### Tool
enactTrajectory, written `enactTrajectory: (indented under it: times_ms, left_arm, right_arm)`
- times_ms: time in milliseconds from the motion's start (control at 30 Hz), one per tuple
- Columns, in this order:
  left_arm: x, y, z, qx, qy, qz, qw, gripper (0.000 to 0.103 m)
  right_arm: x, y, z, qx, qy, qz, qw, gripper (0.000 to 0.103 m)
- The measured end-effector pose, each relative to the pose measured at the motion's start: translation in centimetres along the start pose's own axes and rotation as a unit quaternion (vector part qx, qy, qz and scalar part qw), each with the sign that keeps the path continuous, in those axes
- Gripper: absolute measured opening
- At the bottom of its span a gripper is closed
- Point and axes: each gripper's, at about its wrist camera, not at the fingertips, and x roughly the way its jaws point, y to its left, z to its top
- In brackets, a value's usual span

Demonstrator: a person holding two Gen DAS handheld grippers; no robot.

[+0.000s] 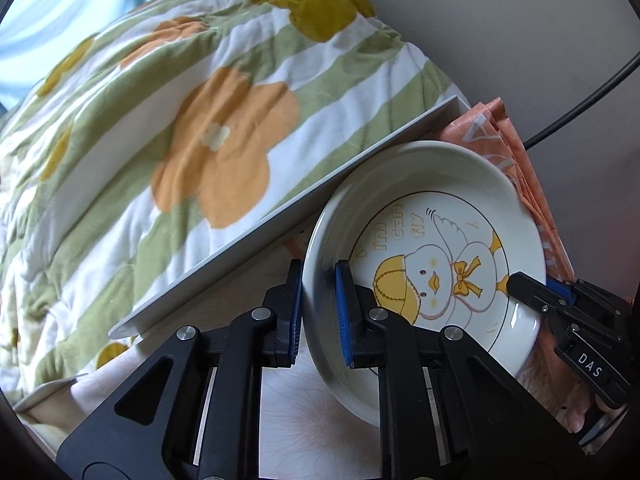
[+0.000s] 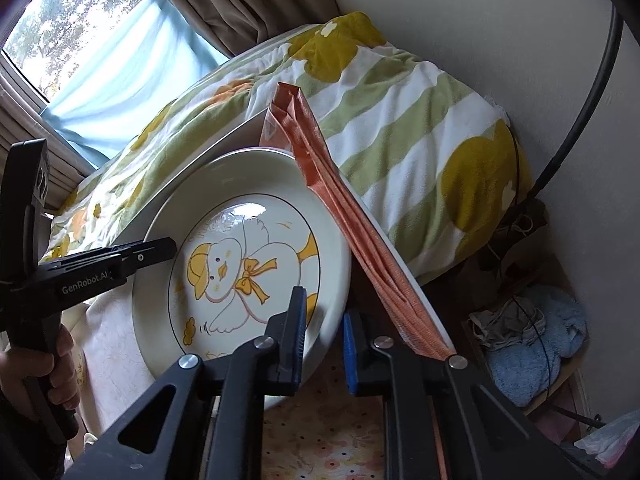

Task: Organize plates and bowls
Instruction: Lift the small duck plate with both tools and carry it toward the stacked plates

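1. Left wrist view: left gripper (image 1: 318, 312) is clamped on the near-left rim of the plate (image 1: 424, 224), one pad inside the wall, one outside. Rim grip suits a deep plate with no other thin edge to pinch.
2. Right gripper (image 1: 532, 292) bites the opposite rim. Two-point hold probably keeps the plate level and stops it pivoting, vs. a single pinch.
3. Right wrist view: right gripper (image 2: 324, 336) jaws straddle the rim, pads pressed on it; left gripper (image 2: 168, 248) reaches in from the far side.
4. Plate location: on the patterned cloth (image 2: 320, 432), wedged in the corner btw. the white board (image 1: 280, 216) and the orange bag (image 2: 344, 216). Whether it's lifted yet cannot be told.
5. Blanket (image 1: 160, 140) sits behind the board, apart from the plate.
6. Judgement: grasp done, lift next; clear the bag edge w/o tipping.
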Motion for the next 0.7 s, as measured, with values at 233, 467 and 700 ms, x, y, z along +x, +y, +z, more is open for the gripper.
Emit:
enactTrajectory:
  times_ms: [233, 467, 700]
  left_arm:
    - [-0.7, -0.4, -0.9, 0.007, -0.006, 0.009, 0.9999, 0.013]
    - [-2.4, -0.5, -1.8, 0.008, -0.019, 0.014, 0.9997, 0.013]
    - [-5.7, -1.1, -3.2, 0.008, -0.043, 0.015, 0.9989, 0.013]
  right_arm:
    - [-0.2, 0.4, -0.1, -0.015, 0.003, -0.01, 1.0, 0.015]
    - [-1.4, 0.9, -0.4, -0.023, -0.006, -0.007, 1.0, 0.015]
    - [-4.1, 1.8, -1.1, -0.034, -0.028, -0.006, 0.999, 0.015]
